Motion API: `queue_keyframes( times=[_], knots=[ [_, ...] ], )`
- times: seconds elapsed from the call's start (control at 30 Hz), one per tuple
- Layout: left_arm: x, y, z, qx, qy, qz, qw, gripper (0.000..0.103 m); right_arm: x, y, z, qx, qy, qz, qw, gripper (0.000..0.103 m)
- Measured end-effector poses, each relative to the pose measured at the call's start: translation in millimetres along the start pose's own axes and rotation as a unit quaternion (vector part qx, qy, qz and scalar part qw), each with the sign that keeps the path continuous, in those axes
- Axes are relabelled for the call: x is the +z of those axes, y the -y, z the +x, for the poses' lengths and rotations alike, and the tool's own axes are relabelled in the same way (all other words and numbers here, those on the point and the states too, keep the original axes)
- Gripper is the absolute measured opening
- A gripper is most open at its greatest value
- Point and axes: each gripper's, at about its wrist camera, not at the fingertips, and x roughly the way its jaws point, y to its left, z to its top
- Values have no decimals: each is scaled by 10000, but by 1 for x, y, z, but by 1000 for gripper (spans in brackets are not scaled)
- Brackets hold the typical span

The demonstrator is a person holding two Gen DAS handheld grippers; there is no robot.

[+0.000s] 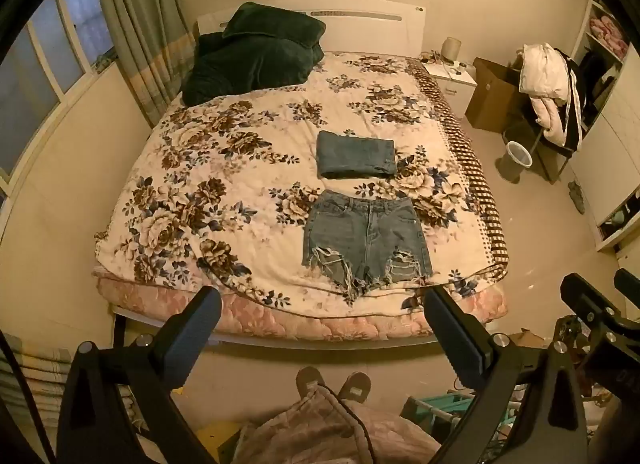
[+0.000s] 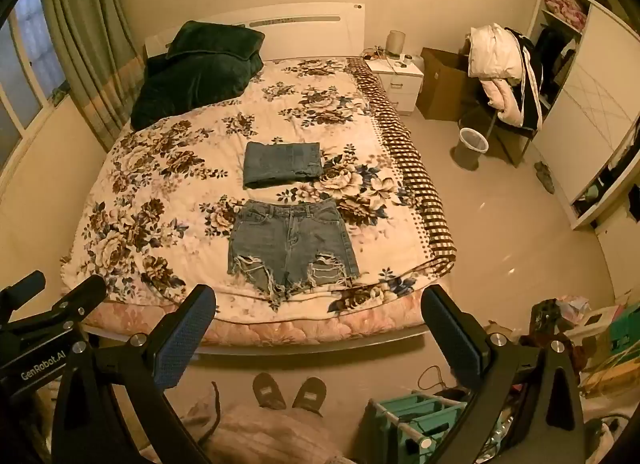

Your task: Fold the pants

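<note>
Frayed blue denim shorts (image 1: 366, 240) lie flat and unfolded near the foot of the bed, waistband away from me; they also show in the right wrist view (image 2: 292, 242). A folded denim garment (image 1: 356, 155) (image 2: 283, 164) lies just beyond them. My left gripper (image 1: 322, 310) is open and empty, held back from the bed's foot edge, above the floor. My right gripper (image 2: 318, 308) is open and empty, also short of the bed. The right gripper shows at the right edge of the left wrist view (image 1: 600, 304), and the left gripper at the left edge of the right wrist view (image 2: 52, 296).
The bed has a floral blanket (image 1: 240, 167) and a dark green bedding pile (image 1: 256, 51) at the head. A nightstand (image 2: 400, 79), cardboard box (image 2: 444, 83), chair with clothes (image 2: 504, 75) and bin (image 2: 472, 145) stand right. My slippered feet (image 2: 290, 392) and a teal rack (image 2: 416, 420) are below.
</note>
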Motion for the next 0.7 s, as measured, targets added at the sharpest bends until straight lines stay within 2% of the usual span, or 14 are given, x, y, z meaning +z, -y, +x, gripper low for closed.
queue_keyframes(
  times=[0.7],
  knots=[
    [1, -1, 1, 128, 93, 24, 9999, 103, -5, 3, 1, 129, 17, 49, 9999, 103]
  ],
)
